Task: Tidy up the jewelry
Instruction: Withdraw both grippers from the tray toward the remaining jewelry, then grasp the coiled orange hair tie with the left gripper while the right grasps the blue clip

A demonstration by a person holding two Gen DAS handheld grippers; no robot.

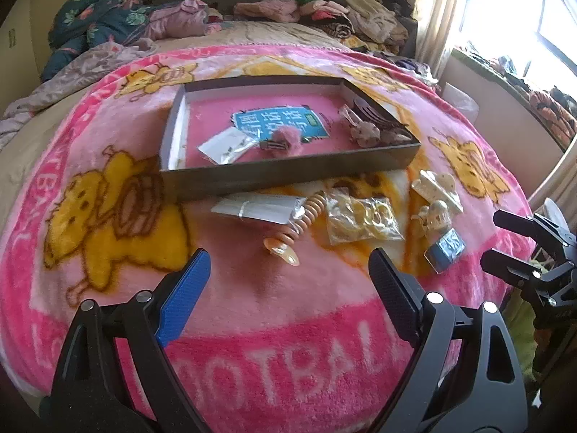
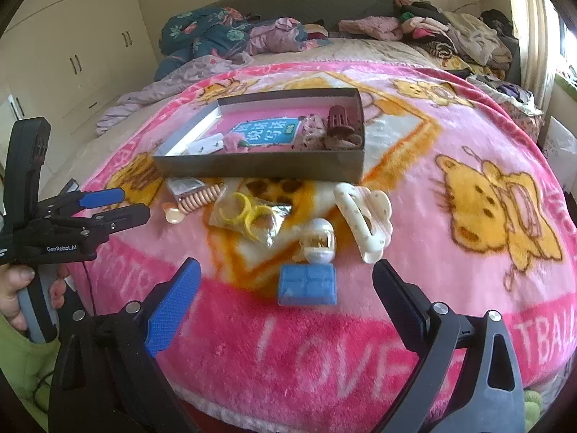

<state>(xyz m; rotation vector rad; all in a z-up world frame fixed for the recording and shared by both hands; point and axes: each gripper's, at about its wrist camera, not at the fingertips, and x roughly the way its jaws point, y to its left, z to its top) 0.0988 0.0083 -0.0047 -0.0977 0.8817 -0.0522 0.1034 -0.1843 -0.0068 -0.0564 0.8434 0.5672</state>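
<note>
A dark shallow box lies on the pink blanket and holds a blue card, a fuzzy pink clip and several hair clips. In front of it lie a silver packet, a coiled orange hair tie, a bag of yellow rings, a white claw clip, a small white clip and a small blue box. My left gripper hovers open near the hair tie, holding nothing. My right gripper is open, the blue box just ahead of it.
Piles of clothes and a floral quilt cover the head of the bed. A cream wardrobe stands at the left, a bright window at the right. A hand grips the left gripper's handle.
</note>
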